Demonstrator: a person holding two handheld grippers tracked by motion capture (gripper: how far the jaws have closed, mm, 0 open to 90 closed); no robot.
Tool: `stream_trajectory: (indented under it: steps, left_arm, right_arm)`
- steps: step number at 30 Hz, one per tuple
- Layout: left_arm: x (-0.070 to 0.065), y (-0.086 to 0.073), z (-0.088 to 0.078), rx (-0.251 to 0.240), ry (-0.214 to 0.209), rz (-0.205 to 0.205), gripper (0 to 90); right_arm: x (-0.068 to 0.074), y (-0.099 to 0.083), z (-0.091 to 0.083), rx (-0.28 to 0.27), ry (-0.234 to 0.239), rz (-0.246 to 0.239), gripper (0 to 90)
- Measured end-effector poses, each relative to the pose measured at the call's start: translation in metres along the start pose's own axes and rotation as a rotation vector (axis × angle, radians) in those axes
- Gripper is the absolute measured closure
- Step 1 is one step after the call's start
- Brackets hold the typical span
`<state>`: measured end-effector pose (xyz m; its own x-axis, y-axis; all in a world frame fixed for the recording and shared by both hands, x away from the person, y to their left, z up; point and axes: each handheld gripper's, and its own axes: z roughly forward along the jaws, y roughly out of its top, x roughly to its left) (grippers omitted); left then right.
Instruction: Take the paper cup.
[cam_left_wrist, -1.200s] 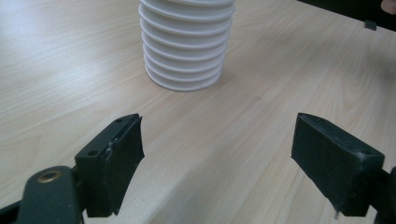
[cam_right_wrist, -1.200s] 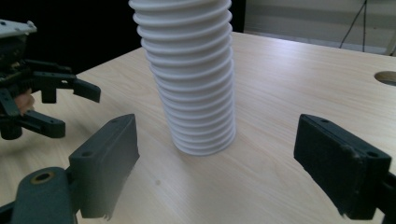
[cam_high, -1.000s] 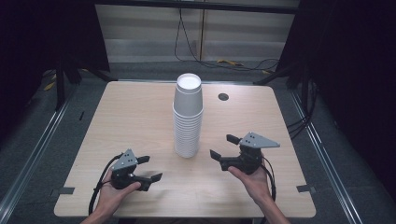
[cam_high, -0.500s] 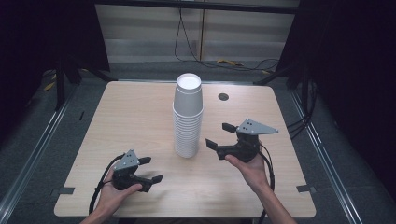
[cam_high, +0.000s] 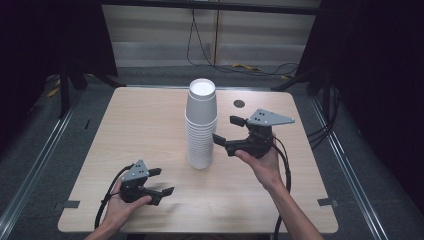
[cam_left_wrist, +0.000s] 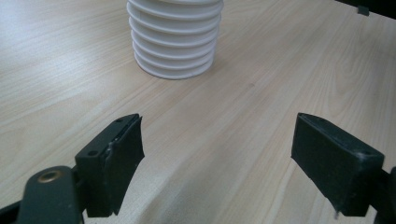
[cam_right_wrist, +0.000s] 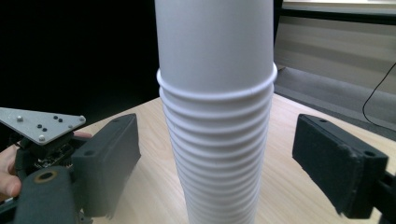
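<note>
Facing stack, high view: right gripper (cam_high: 229, 129), jaws apart and empty, sits just right of the upright stack of white paper cups (cam_high: 201, 125) at mid-table (cam_high: 150, 120).
Left gripper view: left gripper (cam_left_wrist: 217, 140) agape, empty, stack's base ahead, well apart.
Right gripper view: stack's vertical axis centred between spread jaws, nearer hand.

Cup stack (cam_high: 201, 125) mid-table; bare table (cam_high: 150, 115) all around.
</note>
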<state>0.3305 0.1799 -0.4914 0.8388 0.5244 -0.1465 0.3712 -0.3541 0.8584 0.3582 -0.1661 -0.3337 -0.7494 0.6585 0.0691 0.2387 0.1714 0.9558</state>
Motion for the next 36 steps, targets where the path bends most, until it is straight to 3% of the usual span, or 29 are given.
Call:
stream_trajectory:
  steps: [10, 19, 22, 25, 29, 36]
  left_arm:
    - [0.0, 0.0, 0.0, 0.001, 0.001, -0.001, 16.5]
    - [0.0, 0.0, 0.0, 0.007, 0.001, 0.011, 16.5]
    - [-0.001, 0.0, 0.0, 0.007, 0.008, 0.021, 17.3]
    - [-0.001, 0.0, 0.001, 0.009, 0.004, 0.02, 17.3]
    - [-0.003, 0.001, 0.0, 0.005, 0.004, 0.033, 17.3]
    - [-0.004, 0.001, 0.0, 0.007, 0.002, 0.048, 17.3]
  right_arm:
    - [-0.002, 0.033, 0.011, -0.008, 0.052, -0.021, 17.0]
    - [-0.008, 0.05, 0.017, -0.02, 0.035, -0.024, 17.3]
    - [-0.008, 0.058, 0.022, 0.0, 0.072, -0.015, 13.6]
    - [-0.008, 0.061, 0.025, 0.008, 0.06, -0.023, 13.2]
    - [-0.012, 0.066, 0.032, 0.039, 0.097, -0.005, 13.3]
    - [-0.014, 0.076, 0.044, 0.075, 0.101, -0.016, 13.5]
